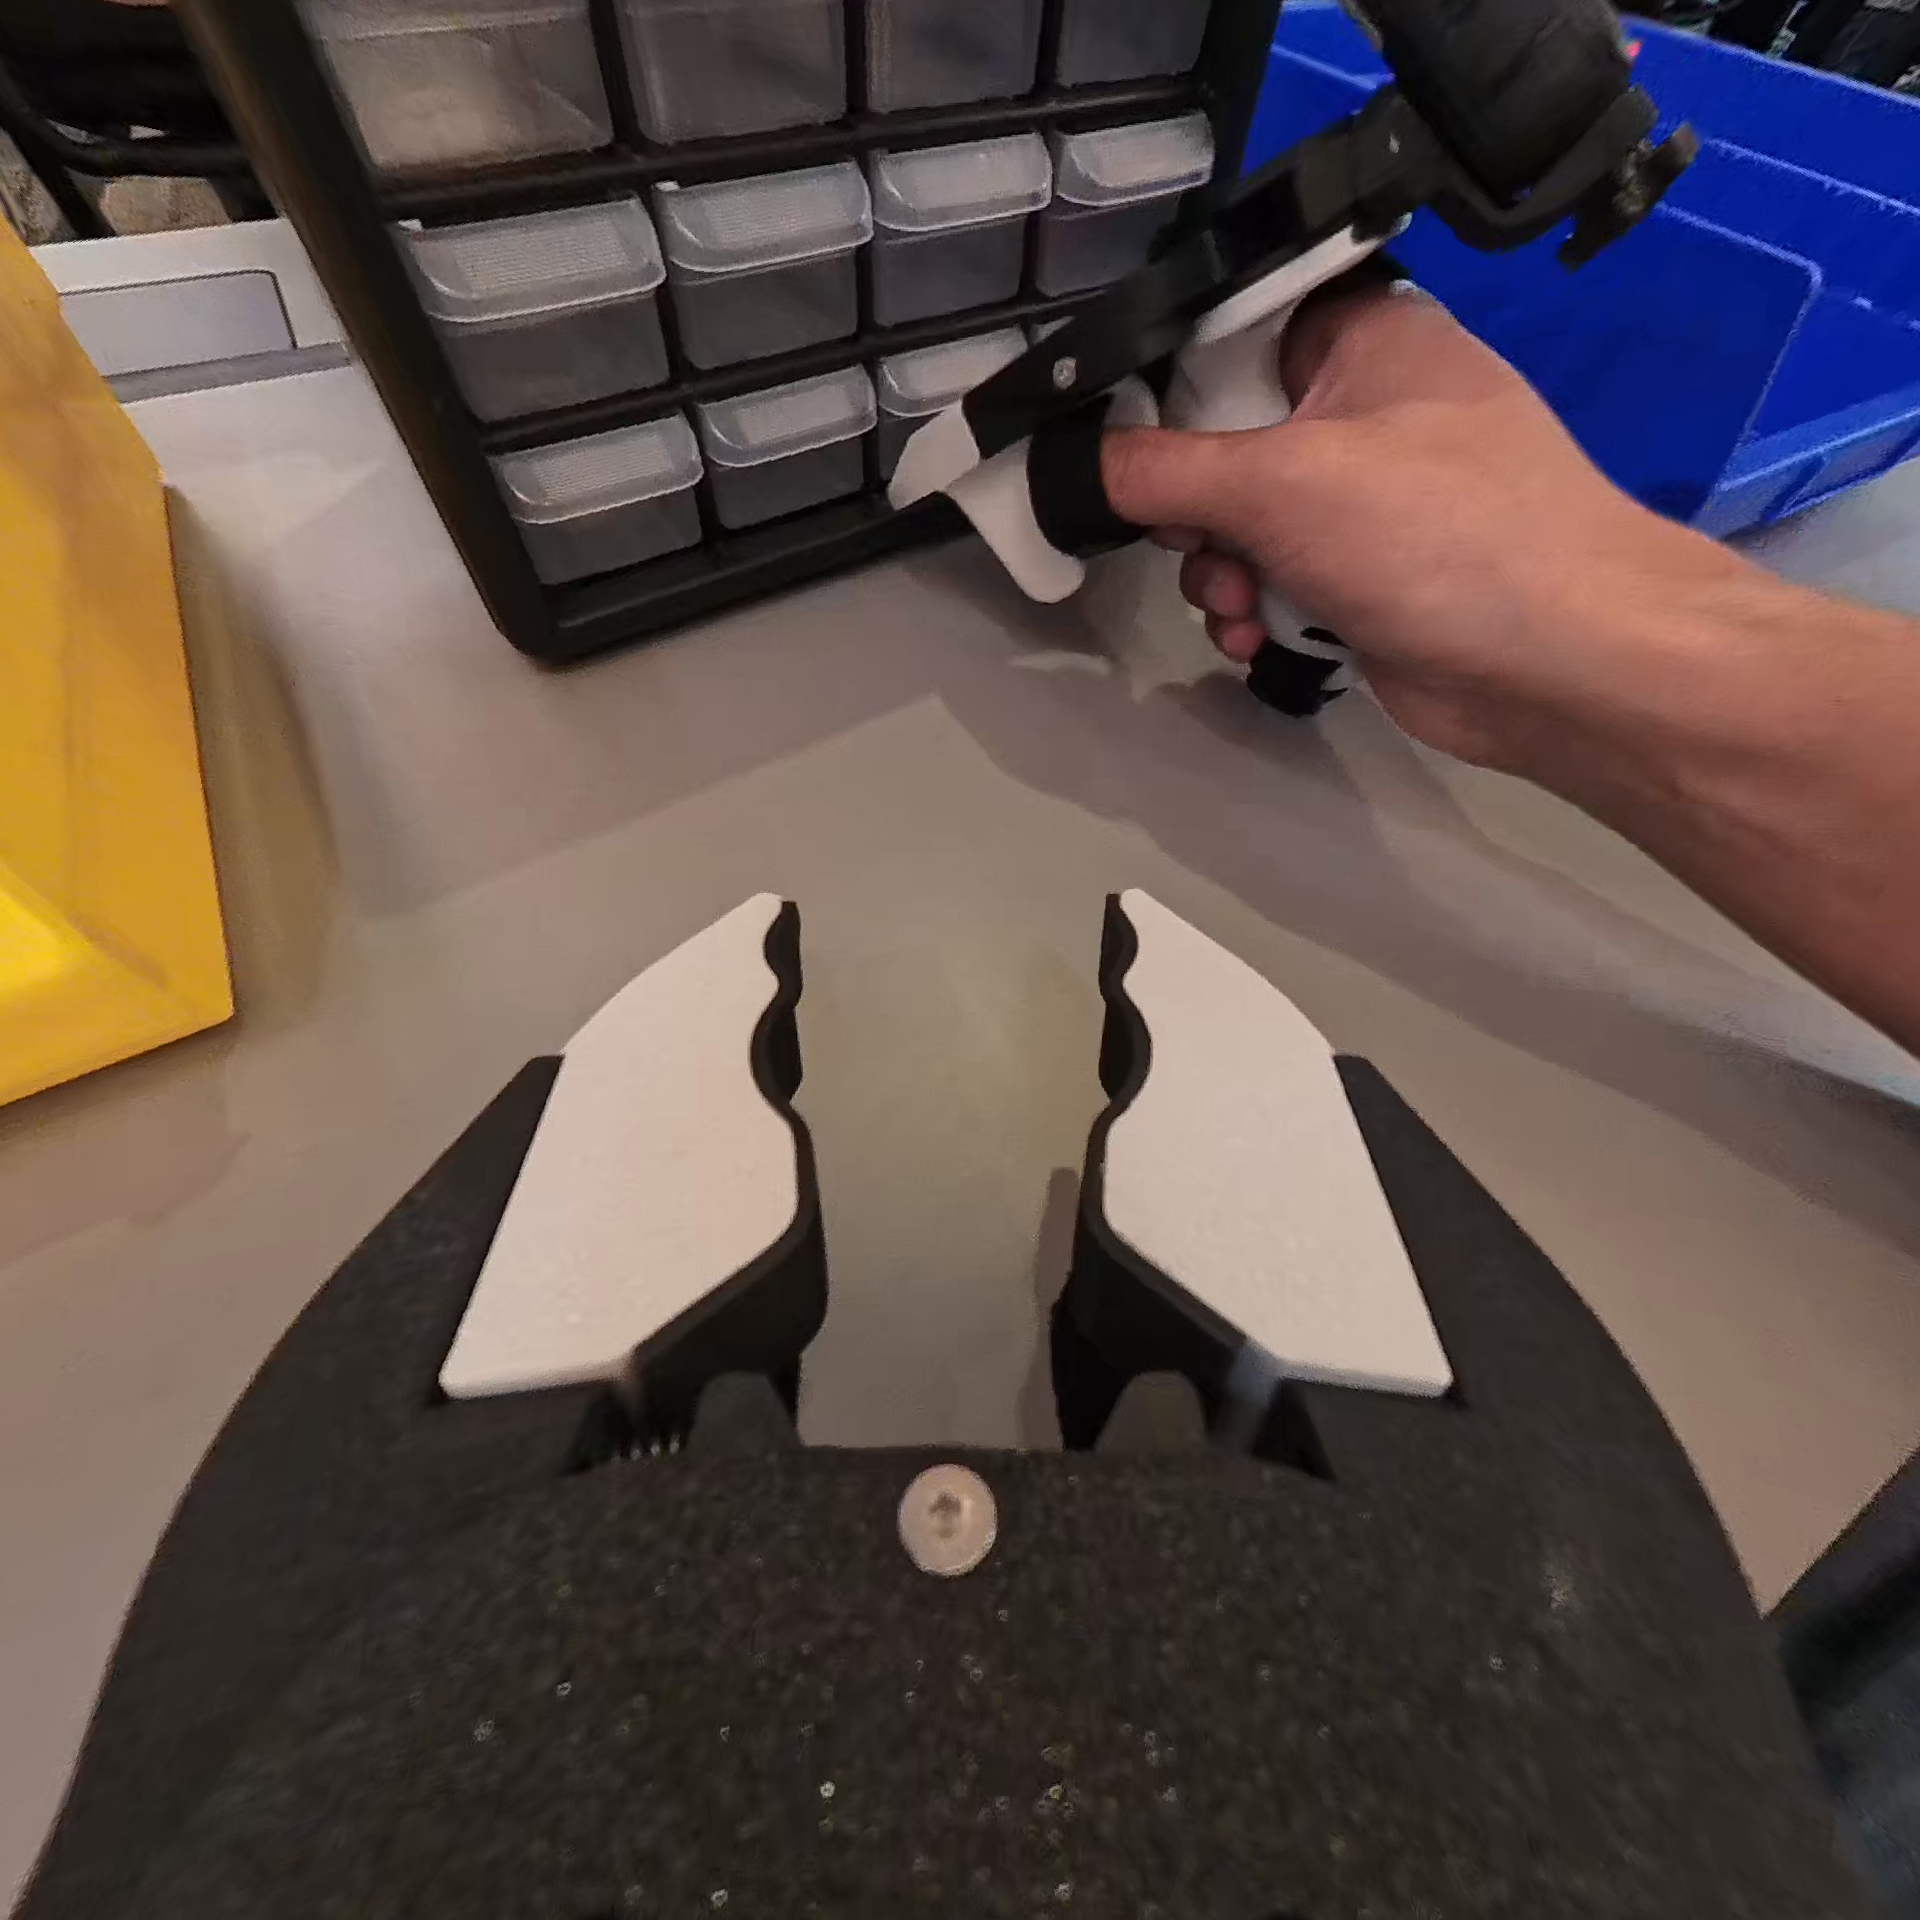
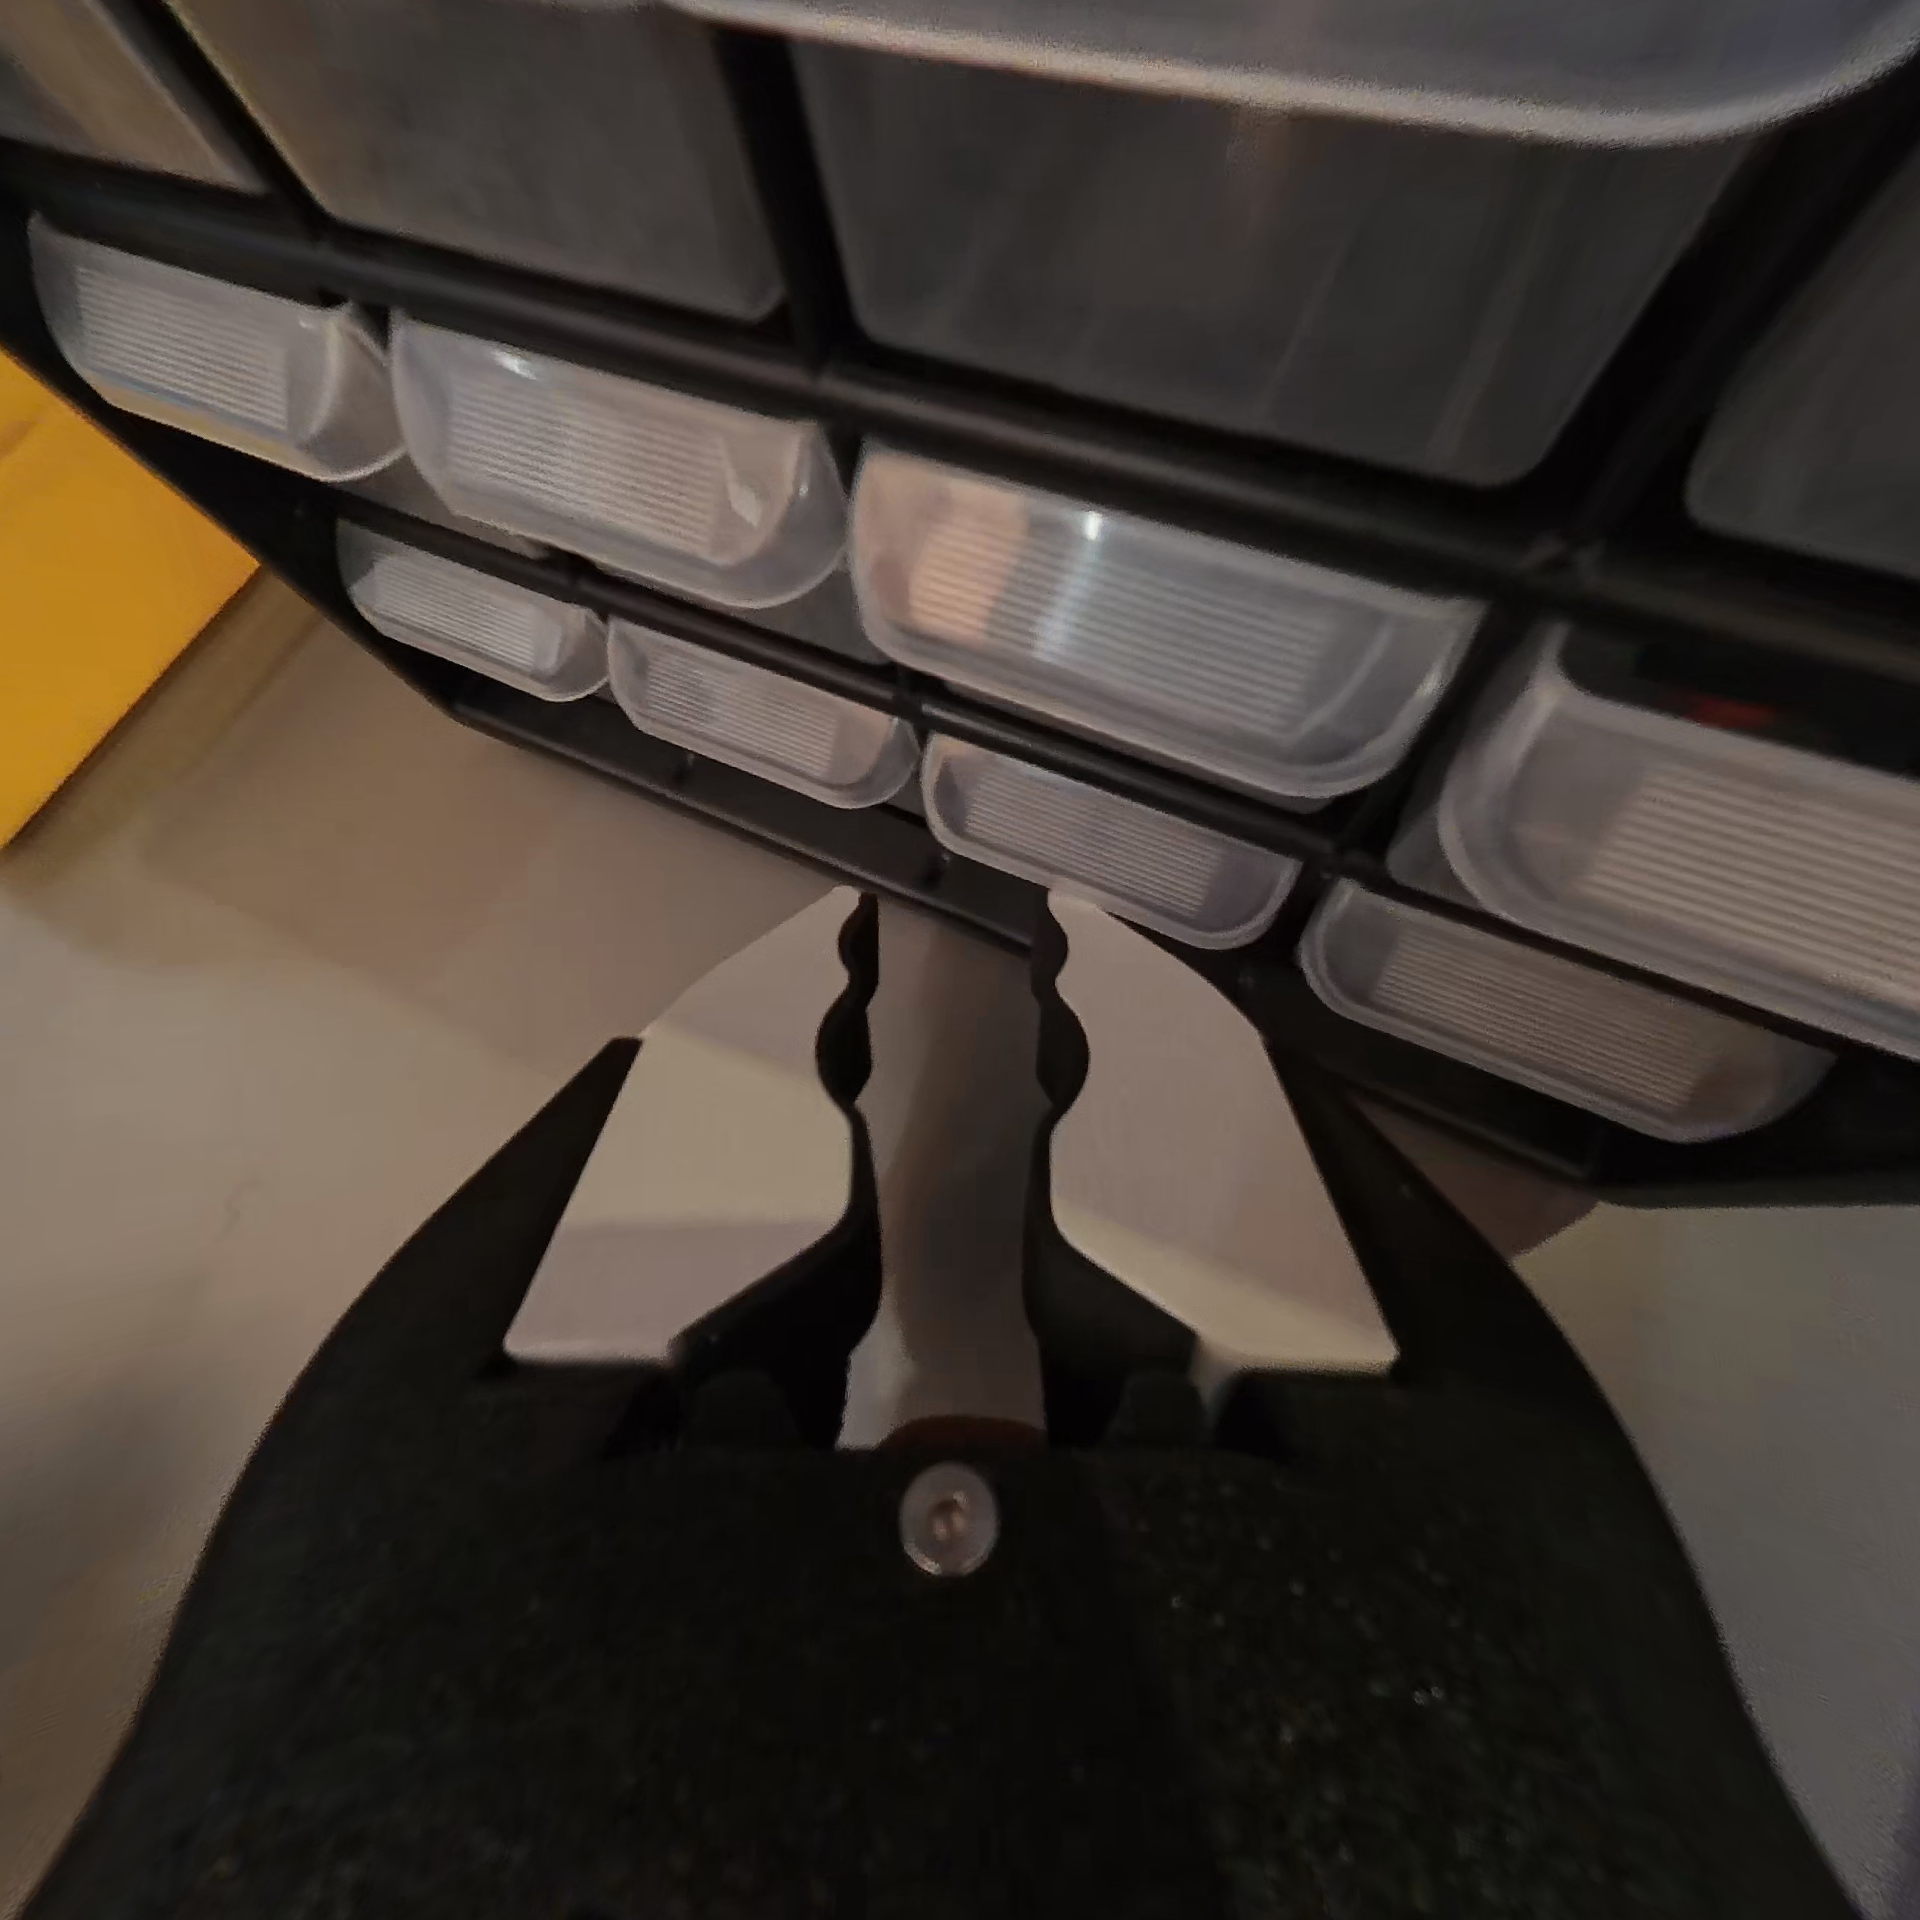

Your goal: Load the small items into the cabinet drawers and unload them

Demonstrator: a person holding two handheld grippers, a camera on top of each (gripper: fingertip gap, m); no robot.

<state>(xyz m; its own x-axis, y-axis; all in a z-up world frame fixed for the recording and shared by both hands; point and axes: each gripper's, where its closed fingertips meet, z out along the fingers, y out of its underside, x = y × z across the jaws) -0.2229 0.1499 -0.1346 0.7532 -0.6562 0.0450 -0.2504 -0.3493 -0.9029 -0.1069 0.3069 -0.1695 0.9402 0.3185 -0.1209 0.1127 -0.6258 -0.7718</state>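
While our right gripper [image 2: 951,914] noses in, fingers parted and empty, the cabinet [image 1: 540,613] sits at twelve o'clock; we'd pinch the bottom drawer [image 2: 1112,842] by its protruding lip — light, slick, brittle-looking plastic. Left gripper [image 1: 951,914] hangs spread, empty.

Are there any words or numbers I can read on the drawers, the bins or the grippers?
None. The cabinet drawers have plain ribbed fronts, the yellow bin, blue bin and both grippers, left and right, carry no writing.
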